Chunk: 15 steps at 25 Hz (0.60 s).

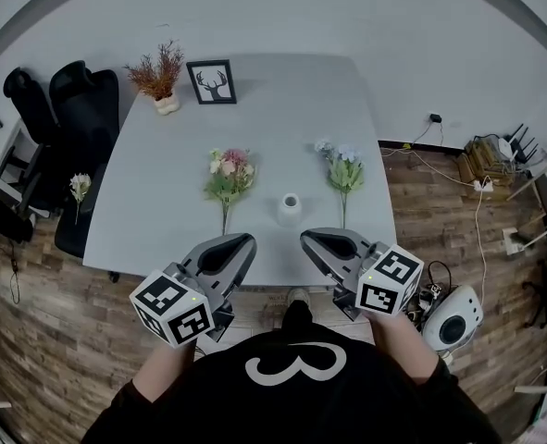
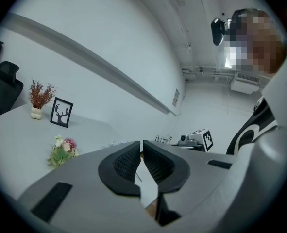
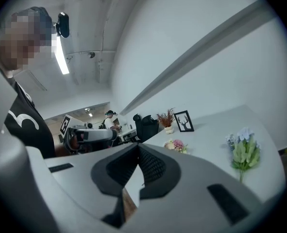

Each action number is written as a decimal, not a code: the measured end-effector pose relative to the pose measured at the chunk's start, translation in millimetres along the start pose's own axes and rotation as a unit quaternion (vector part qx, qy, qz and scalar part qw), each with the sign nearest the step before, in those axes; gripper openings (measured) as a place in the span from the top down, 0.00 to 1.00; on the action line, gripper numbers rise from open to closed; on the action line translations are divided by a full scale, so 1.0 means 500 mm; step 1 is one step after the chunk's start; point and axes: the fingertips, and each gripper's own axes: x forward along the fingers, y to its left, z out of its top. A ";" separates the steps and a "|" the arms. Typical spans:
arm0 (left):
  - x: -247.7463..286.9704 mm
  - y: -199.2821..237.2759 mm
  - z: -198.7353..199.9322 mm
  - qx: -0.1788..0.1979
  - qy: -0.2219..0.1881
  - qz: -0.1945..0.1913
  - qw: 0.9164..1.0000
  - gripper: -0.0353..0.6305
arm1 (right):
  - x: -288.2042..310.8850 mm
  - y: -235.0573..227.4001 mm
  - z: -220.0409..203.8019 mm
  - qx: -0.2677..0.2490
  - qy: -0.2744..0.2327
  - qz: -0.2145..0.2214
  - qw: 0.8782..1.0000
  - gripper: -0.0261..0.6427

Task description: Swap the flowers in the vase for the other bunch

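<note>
I'm holding left gripper (image 1: 241, 242) and right gripper (image 1: 312, 239) pinched together, empty.
Pink bunch (image 1: 229, 176), ten o'clock of vase (image 1: 290, 209), is looking light and floppy; I'm judging its thin stem best for pinching.

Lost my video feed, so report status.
Left gripper and right gripper shut, empty. Vase looks empty; pink bunch lying left of it, blue bunch right. Nothing blocking the vase.

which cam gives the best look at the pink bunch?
Head view: the pink bunch lies whole on the table, blooms and stem. The left and right gripper views catch only its blooms, small, with the stem hidden.
</note>
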 end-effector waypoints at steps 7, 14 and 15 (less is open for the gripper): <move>0.072 0.064 0.009 0.008 0.026 -0.010 1.000 0.81 | 0.017 -0.106 0.006 0.028 0.005 -0.018 0.999 0.95; 0.140 0.134 0.014 0.003 0.041 0.009 0.999 0.64 | 0.037 -0.187 0.009 0.039 0.016 -0.026 0.999 0.95; 0.147 0.147 0.014 0.000 0.042 0.016 0.999 0.62 | 0.041 -0.196 0.011 0.040 0.018 -0.026 0.999 0.95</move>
